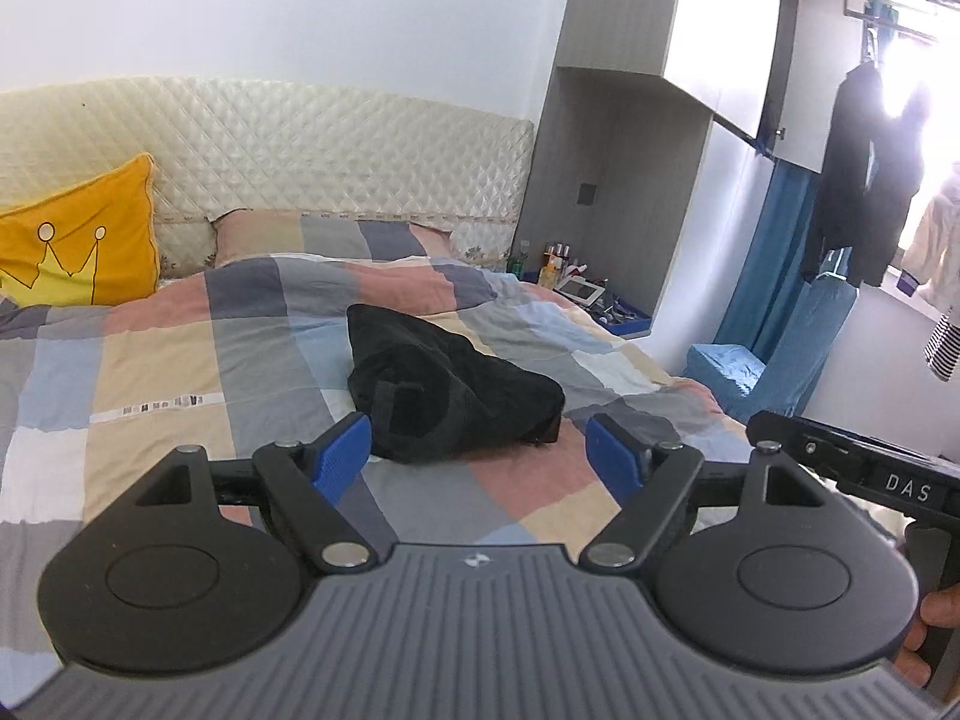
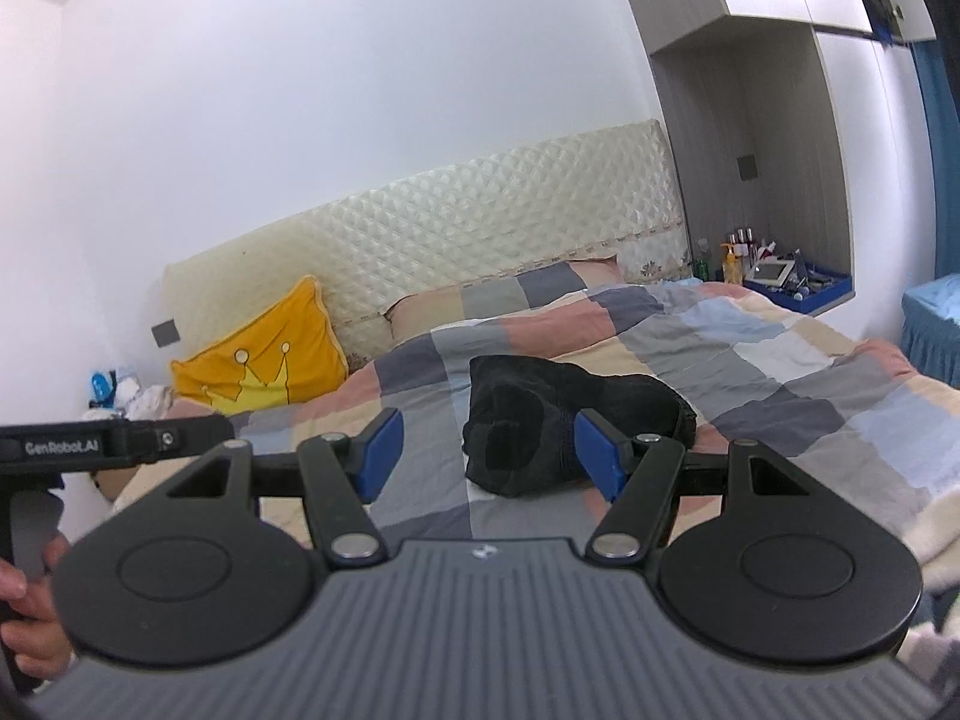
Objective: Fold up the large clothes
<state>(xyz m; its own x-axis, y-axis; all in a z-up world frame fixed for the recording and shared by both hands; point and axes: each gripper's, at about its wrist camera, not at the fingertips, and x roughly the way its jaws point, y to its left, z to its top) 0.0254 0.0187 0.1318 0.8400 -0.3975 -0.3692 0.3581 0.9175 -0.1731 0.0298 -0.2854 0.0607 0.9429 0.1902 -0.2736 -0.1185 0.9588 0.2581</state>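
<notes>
Both hand-held grippers, left (image 1: 477, 450) and right (image 2: 486, 450), open and empty before the folded black garment (image 1: 444, 390); regrasping risks unravelling its folds.

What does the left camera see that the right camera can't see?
Only the left wrist view shows dark clothes hanging by the bright window, a striped sleeve and the right tongs' black handle marked DAS.

Only the right wrist view shows blue and white things beside the bed and the left tongs' handle marked GenRobot.AI.

Both show the crumpled black garment on the checked patchwork quilt, the yellow crown cushion, the cream quilted headboard, and open blue-padded tongs: left tongs, right tongs.
</notes>
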